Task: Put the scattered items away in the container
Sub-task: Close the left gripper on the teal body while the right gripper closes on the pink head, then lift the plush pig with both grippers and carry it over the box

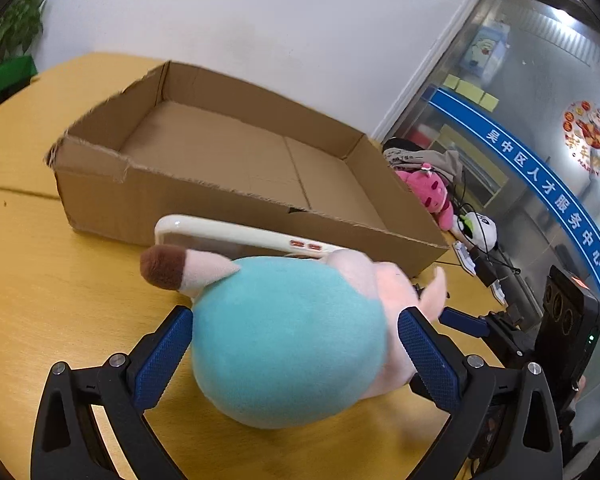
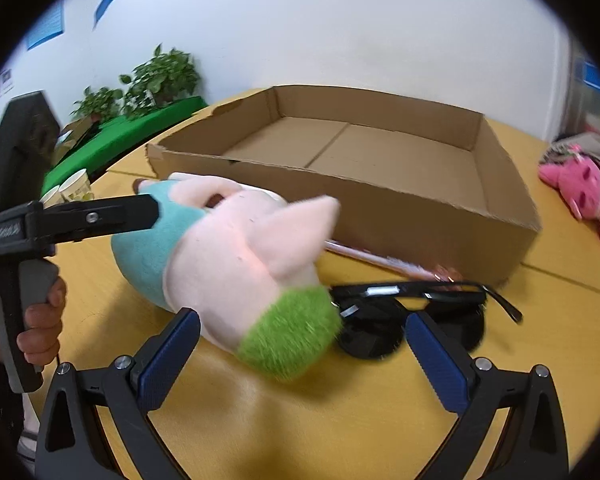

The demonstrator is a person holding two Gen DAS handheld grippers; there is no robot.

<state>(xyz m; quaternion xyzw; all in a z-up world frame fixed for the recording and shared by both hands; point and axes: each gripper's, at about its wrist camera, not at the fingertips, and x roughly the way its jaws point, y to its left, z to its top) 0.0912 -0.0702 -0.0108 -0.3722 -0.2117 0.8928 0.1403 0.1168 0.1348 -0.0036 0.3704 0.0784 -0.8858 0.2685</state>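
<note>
On the left, a hand (image 2: 40, 320) grips the handle of the left gripper (image 1: 292, 344), whose blue-padded fingers (image 1: 162, 356) press both sides of the plush toy's (image 1: 284, 340) turquoise body. The toy, pale pink with a brown-tipped limb and a green patch, lies on the yellow table (image 1: 60, 300) just in front of the cardboard box (image 1: 160, 200). A cream-edged phone case (image 1: 236, 236) sits between the toy and the box's near wall. The box itself is open-topped and bare inside, its torn rim facing the grippers. To the right of the toy, black sunglasses (image 2: 404, 312) rest on the table beside a pinkish pen (image 2: 380, 260) that lies along the box's foot. The right gripper (image 2: 302, 350) hovers with its fingers spread wide, holding nothing, the toy's green end and the sunglasses showing between them. Far right, a pink plush (image 2: 584, 192) lies at the table's edge.
</note>
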